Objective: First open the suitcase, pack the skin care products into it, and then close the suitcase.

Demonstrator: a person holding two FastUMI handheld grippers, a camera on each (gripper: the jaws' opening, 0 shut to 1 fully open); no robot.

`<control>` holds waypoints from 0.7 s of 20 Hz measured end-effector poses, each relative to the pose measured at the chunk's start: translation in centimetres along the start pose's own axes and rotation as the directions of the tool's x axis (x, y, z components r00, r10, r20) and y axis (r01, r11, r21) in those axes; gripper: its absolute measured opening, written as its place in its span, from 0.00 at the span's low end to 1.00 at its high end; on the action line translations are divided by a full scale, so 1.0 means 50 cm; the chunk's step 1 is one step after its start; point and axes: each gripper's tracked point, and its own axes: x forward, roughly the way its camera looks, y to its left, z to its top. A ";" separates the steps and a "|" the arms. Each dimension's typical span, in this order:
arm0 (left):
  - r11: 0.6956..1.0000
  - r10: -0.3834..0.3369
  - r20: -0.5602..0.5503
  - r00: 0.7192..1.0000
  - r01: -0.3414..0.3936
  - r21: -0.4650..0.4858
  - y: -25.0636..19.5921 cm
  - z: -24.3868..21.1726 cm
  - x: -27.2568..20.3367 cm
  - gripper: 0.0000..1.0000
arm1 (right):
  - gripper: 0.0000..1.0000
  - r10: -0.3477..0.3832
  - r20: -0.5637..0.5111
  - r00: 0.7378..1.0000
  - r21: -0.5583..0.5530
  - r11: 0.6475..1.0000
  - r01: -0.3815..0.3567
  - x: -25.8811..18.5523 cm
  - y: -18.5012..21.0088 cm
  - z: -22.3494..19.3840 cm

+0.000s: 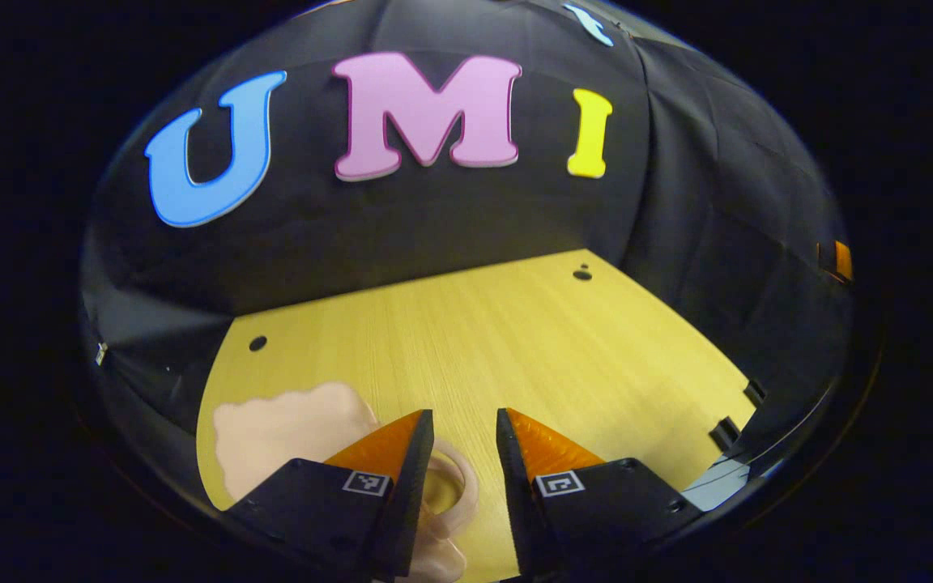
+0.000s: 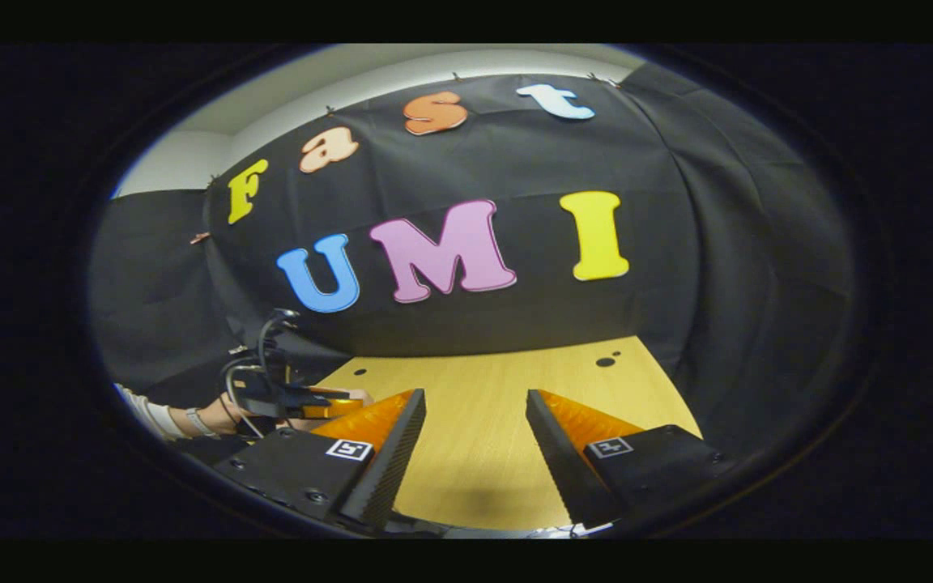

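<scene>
Worktop [image 1: 515,340]: pale yellow wood, fine straight grain, small dark holes near far edge. Pale pink case [image 1: 288,433] at 7 o'clock in left gripper view, scalloped outline, pink loop handle [image 1: 458,486]. Wall [image 1: 717,202]: black cloth. In right gripper view, at 8 o'clock, white sleeve [image 2: 151,417]; pale ceiling strip [image 2: 402,73] at 12 o'clock.

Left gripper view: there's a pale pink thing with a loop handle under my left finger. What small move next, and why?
Probably ease the left gripper down and to its left, to centre on the pink object. The jaws stand open and hold nothing, and the loop handle lies partly behind the gripper's left finger rather than in the gap. The right gripper is open too, over bare wooden table.
</scene>
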 end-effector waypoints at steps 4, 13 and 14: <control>0.997 0.061 0.270 0.961 -0.069 0.022 -0.044 0.194 -0.144 0.51 | 0.81 0.073 0.079 0.994 -0.117 0.991 -0.064 0.006 0.025 0.085; 0.975 0.223 0.447 0.866 -0.199 -0.100 -0.071 0.298 -0.345 0.56 | 0.81 0.146 0.132 0.980 -0.188 0.975 -0.120 0.050 0.039 0.152; 0.973 0.229 0.462 0.857 -0.206 -0.101 -0.064 0.302 -0.361 0.67 | 0.81 0.116 0.146 0.983 -0.194 0.977 -0.086 0.056 0.030 0.160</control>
